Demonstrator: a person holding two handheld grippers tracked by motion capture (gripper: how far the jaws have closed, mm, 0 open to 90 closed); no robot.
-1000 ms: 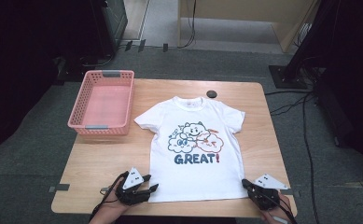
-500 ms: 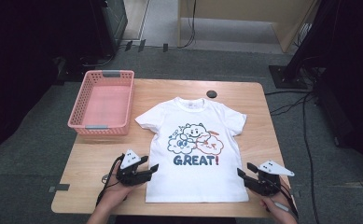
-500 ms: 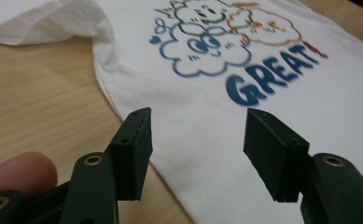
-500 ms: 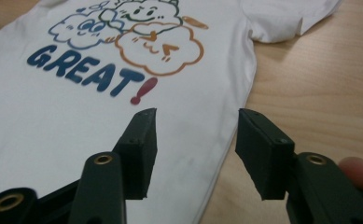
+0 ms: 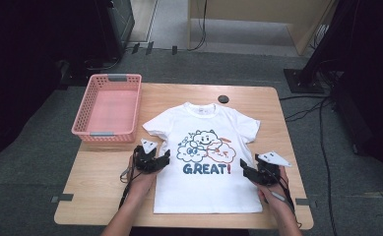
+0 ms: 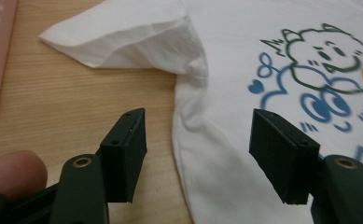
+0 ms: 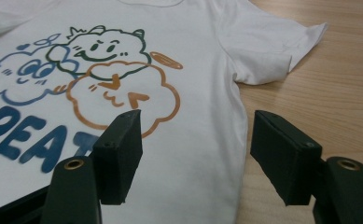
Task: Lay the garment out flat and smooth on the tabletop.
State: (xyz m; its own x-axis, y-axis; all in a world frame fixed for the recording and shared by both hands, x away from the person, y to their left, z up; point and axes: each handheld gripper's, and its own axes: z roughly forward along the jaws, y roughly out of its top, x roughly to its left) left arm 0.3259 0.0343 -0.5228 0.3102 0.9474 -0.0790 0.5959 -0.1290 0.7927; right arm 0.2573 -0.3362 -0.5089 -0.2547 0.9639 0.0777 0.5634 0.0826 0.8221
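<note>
A: Nearest us?
B: Left hand-held gripper (image 5: 160,161) released, jaws straddling the shirt's (image 5: 209,162) side edge below the sleeve. Right hand-held gripper (image 5: 248,173) released too, straddling the opposite edge.
A: The shirt?
B: Flat on the worktop (image 5: 105,182), print up.
A: Farther?
B: Pink basket (image 5: 109,109) back-left, a black disc (image 5: 223,99) beyond the collar.

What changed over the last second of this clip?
Both hand-held grippers moved forward along the T-shirt's sides: the left hand-held gripper now straddles its side edge below the sleeve, the right hand-held gripper likewise. Both are open; nothing grasped. T-shirt, pink basket and black disc stayed put.
</note>
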